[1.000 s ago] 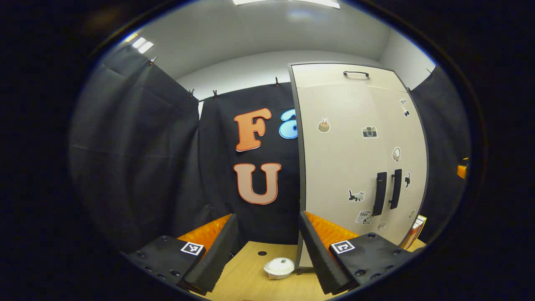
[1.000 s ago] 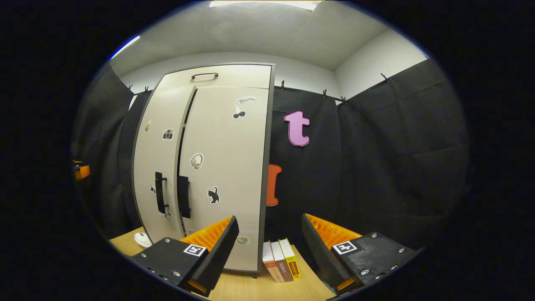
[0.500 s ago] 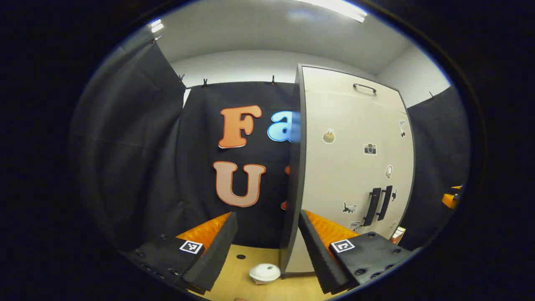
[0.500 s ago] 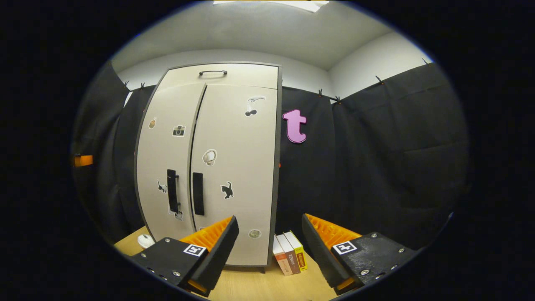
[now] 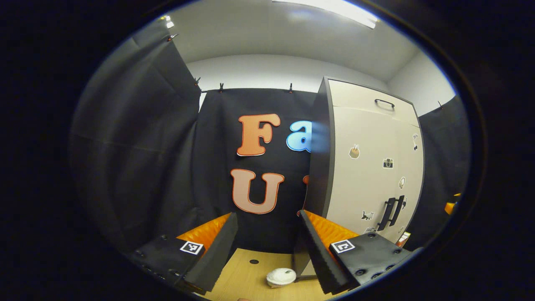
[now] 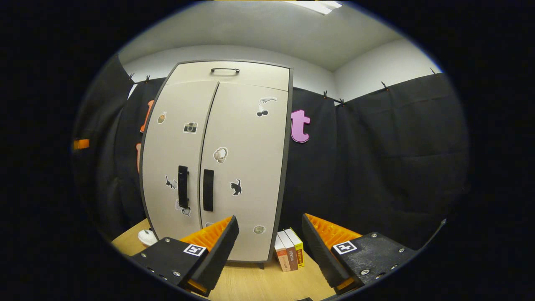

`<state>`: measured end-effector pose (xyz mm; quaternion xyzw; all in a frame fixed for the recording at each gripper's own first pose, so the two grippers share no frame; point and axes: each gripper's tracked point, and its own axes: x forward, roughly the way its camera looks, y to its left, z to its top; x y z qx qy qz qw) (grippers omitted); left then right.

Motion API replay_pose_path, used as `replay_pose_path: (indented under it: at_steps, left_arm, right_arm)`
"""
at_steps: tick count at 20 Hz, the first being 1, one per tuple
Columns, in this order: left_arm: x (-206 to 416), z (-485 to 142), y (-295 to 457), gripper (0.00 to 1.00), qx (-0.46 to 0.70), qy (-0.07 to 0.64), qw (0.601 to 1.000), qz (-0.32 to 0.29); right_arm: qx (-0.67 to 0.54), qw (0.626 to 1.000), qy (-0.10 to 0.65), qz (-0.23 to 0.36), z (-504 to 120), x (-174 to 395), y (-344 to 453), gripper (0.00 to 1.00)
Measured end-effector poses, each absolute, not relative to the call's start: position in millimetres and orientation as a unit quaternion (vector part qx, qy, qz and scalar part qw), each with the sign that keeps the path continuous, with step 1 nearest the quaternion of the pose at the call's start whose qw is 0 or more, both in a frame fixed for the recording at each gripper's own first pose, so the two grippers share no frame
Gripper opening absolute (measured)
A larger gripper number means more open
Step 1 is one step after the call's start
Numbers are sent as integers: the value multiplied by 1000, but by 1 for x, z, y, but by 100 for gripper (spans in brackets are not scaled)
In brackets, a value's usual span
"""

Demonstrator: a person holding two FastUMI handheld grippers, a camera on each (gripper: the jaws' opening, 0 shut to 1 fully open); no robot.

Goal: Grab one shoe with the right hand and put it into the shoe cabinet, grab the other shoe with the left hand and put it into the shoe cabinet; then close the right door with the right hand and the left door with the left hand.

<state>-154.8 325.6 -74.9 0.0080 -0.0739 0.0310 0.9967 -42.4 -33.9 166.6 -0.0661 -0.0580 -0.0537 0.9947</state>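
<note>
Black cloth walls surround the wooden surface, where the shoe cabinet is seen with both doors shut, books beside it. Left tool and right tool are held open, empty.

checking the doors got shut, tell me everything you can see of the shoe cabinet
The shoe cabinet is a tall beige box with dark edges, standing upright on the wooden table. Both doors look closed, their two black vertical handles side by side at the middle seam. A flap with a black handle tops it. Small stickers dot the doors. Books stand at its right side.
</note>
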Motion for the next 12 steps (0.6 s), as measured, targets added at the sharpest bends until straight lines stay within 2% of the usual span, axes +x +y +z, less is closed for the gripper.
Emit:
replay_pose_path:
  at_steps: [1,2,3,5,7,8,12]
  left_arm:
    - [-163,-72,337,95,77,-103,989,77]
    - [-170,-71,352,91,131,-94,980,115]
    - [-166,-74,332,95,131,-101,983,83]
    - [-158,-84,266,96,36,-90,995,-17]
    - [-153,-83,269,100,30,-92,995,-20]
    - [-151,-84,272,97,34,-91,995,-12]
    - [-146,-88,259,96,15,-78,997,-15]
  right_arm:
    - [-68,994,-61,-53,170,-45,-32,94]
    - [-71,994,-64,-54,172,-47,-32,94]
    - [-72,993,-69,-56,174,-48,-32,94]
    - [-71,993,-72,-53,177,-47,-30,94]
    - [-65,994,-76,-50,179,-47,-31,94]
    - [-64,994,-78,-50,180,-47,-34,94]
    - [-62,994,-79,-52,180,-41,-49,94]
